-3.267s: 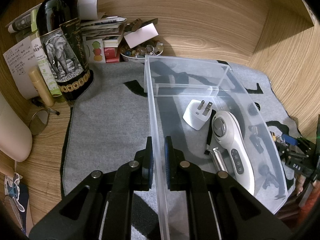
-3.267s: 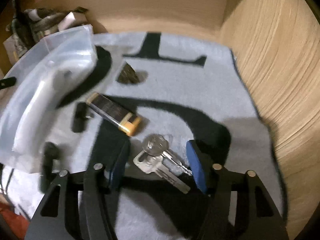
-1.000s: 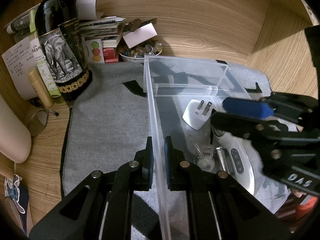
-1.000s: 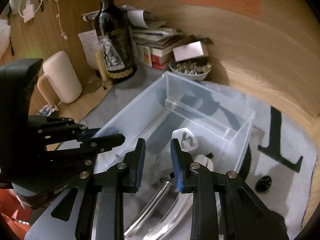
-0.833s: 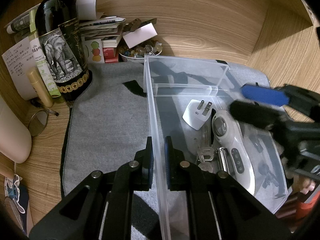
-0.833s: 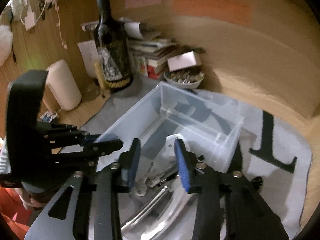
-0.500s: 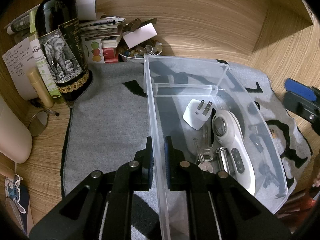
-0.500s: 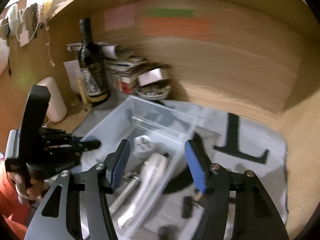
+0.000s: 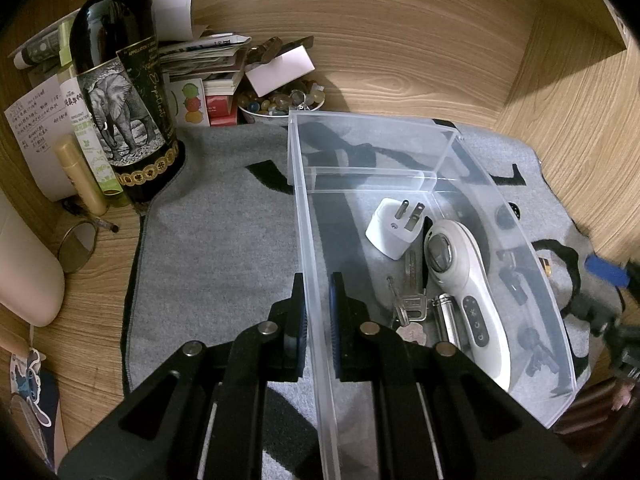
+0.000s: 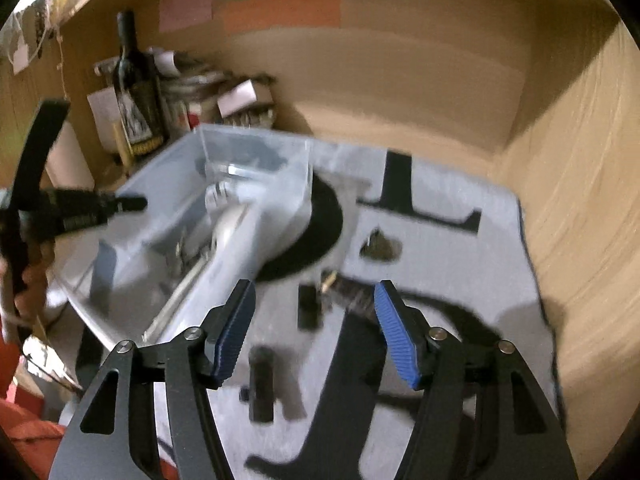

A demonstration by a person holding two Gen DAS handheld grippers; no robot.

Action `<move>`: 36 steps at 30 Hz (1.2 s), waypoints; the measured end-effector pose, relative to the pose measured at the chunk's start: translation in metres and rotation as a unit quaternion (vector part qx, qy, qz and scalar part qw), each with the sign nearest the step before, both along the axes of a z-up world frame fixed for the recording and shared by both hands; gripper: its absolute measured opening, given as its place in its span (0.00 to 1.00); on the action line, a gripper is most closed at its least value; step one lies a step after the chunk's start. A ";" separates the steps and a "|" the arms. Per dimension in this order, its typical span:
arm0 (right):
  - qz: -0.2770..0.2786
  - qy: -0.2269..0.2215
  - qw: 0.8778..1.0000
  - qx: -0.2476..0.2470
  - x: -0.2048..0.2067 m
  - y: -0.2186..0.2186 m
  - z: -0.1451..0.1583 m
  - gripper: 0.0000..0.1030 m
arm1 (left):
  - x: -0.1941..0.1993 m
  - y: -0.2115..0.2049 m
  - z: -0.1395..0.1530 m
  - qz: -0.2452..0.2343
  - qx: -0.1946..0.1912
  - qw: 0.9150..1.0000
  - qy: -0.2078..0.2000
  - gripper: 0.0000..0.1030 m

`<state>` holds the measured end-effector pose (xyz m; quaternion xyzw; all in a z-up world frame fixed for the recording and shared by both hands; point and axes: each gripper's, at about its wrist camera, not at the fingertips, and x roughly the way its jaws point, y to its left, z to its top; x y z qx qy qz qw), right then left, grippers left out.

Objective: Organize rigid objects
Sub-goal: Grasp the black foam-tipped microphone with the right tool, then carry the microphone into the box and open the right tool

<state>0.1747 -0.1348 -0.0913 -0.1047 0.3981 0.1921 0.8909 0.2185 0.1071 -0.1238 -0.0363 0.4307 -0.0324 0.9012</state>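
My left gripper [image 9: 317, 320] is shut on the left wall of a clear plastic bin [image 9: 304, 208] that stands on a grey mat. In the bin lie a white plug adapter [image 9: 390, 230], a white handheld device [image 9: 466, 292], keys [image 9: 408, 308] and a small metal cylinder [image 9: 448, 320]. My right gripper [image 10: 316, 332] is open and empty above the mat, right of the bin [image 10: 256, 160]. Below it, blurred, lie a dark flat device with an orange end [image 10: 352, 290], a small black block [image 10: 308, 306], a black cylinder [image 10: 261, 380] and a small dark lump [image 10: 376, 248].
A dark wine bottle [image 9: 120, 92], a gold tube [image 9: 80, 176], stacked books and papers [image 9: 204, 64] and a bowl of stones [image 9: 280, 100] stand at the back left. Wooden walls [image 10: 580, 200] close in the back and right. A cream cylinder [image 9: 24, 272] lies at the left.
My right gripper dropped the keys into the bin, opened wide, and drew back to the right over the mat. My left gripper has not moved.
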 end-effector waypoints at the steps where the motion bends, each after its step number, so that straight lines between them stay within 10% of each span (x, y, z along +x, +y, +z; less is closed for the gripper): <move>1: 0.000 0.010 1.000 0.002 -0.002 -0.001 -0.006 0.57 | 0.000 0.000 0.000 0.000 0.000 1.000 0.000 0.09; 10: 0.007 0.086 0.996 0.031 -0.015 0.000 -0.045 0.57 | 0.000 0.000 0.000 0.001 -0.002 1.000 0.000 0.09; 14: 0.017 0.105 0.994 0.036 -0.016 0.001 -0.053 0.30 | 0.001 0.000 0.000 0.001 -0.002 1.000 0.000 0.09; 36: 0.009 -0.011 0.999 0.039 0.000 0.005 0.009 0.20 | 0.001 0.000 0.000 0.001 -0.002 1.000 0.000 0.09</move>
